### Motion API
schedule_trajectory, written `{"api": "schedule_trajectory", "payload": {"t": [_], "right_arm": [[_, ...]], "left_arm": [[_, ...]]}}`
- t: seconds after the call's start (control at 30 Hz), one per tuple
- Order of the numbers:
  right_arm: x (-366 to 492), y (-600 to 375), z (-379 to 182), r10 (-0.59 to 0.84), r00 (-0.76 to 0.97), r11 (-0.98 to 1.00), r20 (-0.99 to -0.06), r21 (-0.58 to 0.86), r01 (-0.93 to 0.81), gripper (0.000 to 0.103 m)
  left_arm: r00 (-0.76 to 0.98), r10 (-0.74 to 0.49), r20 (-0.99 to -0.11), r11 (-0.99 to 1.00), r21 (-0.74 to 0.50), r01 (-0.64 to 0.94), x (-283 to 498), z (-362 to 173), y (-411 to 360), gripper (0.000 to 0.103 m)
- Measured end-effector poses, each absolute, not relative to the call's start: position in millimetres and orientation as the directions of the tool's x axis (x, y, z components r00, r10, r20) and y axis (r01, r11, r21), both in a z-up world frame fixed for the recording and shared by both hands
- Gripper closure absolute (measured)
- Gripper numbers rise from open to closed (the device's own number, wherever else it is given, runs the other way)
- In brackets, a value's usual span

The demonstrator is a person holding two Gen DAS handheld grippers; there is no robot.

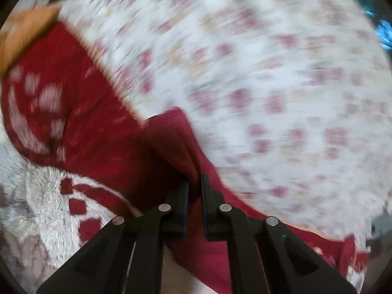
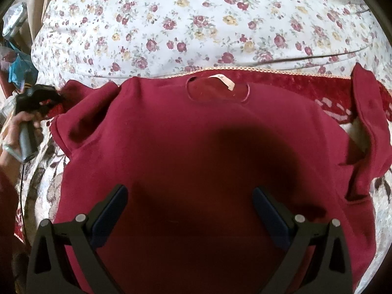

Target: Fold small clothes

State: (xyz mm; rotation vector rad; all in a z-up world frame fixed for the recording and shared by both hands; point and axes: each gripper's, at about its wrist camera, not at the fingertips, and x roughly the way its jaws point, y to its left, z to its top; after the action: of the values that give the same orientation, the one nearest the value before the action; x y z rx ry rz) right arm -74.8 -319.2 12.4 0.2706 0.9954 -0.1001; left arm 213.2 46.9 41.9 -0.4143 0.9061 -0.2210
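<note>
A dark red shirt (image 2: 196, 132) lies spread flat, its neck opening and white label (image 2: 225, 80) at the far side. My right gripper (image 2: 189, 191) hovers over the shirt's middle, open wide with nothing between its fingers. At the left, a hand (image 2: 14, 127) holds my left gripper (image 2: 49, 98) at the shirt's left sleeve (image 2: 80, 112). The blurred left wrist view shows the left gripper (image 1: 196, 183) shut on a fold of the red sleeve (image 1: 176, 134). The right sleeve (image 2: 367, 112) lies loose at the far right.
A white floral sheet (image 2: 196, 24) covers the bed beyond the shirt. Under the shirt lies a red and pale patterned blanket (image 2: 306, 85), seen too as blanket (image 1: 49, 208). A blue bag (image 2: 19, 71) sits at the far left. An orange object (image 1: 22, 36) is at the upper left.
</note>
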Motion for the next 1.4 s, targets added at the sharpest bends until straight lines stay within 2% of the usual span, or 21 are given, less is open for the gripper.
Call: {"api": "schedule_trajectory", "payload": {"t": [0.23, 0.37, 0.5, 0.6, 0.73, 0.87, 0.9, 1.03, 1.1, 1.23, 1.33, 1.4], "right_arm": [[-88, -340, 25, 0.0, 0.572, 0.946, -0.82, 0.185, 0.266, 0.0], [-100, -359, 34, -0.013, 0.588, 0.931, -0.809, 0.205, 0.303, 0.0], [-115, -381, 46, -0.033, 0.61, 0.916, -0.792, 0.22, 0.335, 0.0], [-128, -401, 59, -0.082, 0.621, 0.903, -0.779, 0.206, 0.377, 0.0], [-148, -434, 76, -0.126, 0.638, 0.88, -0.76, 0.212, 0.426, 0.0], [-160, -460, 85, -0.18, 0.633, 0.856, -0.753, 0.197, 0.478, 0.0], [-161, -467, 86, -0.184, 0.63, 0.849, -0.755, 0.2, 0.489, 0.0], [-159, -476, 82, -0.15, 0.633, 0.842, -0.759, 0.237, 0.484, 0.0], [-156, -478, 80, -0.117, 0.639, 0.844, -0.76, 0.263, 0.468, 0.0], [-143, -479, 80, -0.077, 0.649, 0.852, -0.757, 0.288, 0.437, 0.0], [-127, -478, 76, -0.037, 0.649, 0.863, -0.76, 0.303, 0.404, 0.0], [-112, -475, 64, 0.014, 0.622, 0.868, -0.783, 0.319, 0.381, 0.004]], "left_arm": [[0.595, -0.554, -0.582, 0.831, -0.432, 0.351, 137, 149, -31, 0.103], [0.523, -0.662, -0.537, 0.749, -0.437, 0.498, 86, 182, -95, 0.103], [0.408, -0.732, -0.545, 0.667, -0.453, 0.591, 47, 174, -167, 0.103], [0.337, -0.741, -0.58, 0.638, -0.455, 0.621, 26, 149, -217, 0.103], [0.28, -0.695, -0.662, 0.648, -0.409, 0.642, -2, 98, -269, 0.103], [0.253, -0.665, -0.703, 0.651, -0.38, 0.658, -20, 64, -293, 0.103], [0.232, -0.664, -0.711, 0.647, -0.391, 0.655, -21, 60, -295, 0.099], [0.175, -0.682, -0.71, 0.626, -0.443, 0.641, -24, 69, -274, 0.092], [0.219, -0.695, -0.685, 0.626, -0.426, 0.654, -28, 88, -245, 0.084], [0.435, -0.596, -0.675, 0.742, -0.256, 0.62, -30, 111, -176, 0.079], [0.557, -0.397, -0.73, 0.858, -0.079, 0.508, -16, 96, -143, 0.078], [0.573, -0.303, -0.761, 0.894, -0.02, 0.447, -6, 80, -130, 0.078]]}}
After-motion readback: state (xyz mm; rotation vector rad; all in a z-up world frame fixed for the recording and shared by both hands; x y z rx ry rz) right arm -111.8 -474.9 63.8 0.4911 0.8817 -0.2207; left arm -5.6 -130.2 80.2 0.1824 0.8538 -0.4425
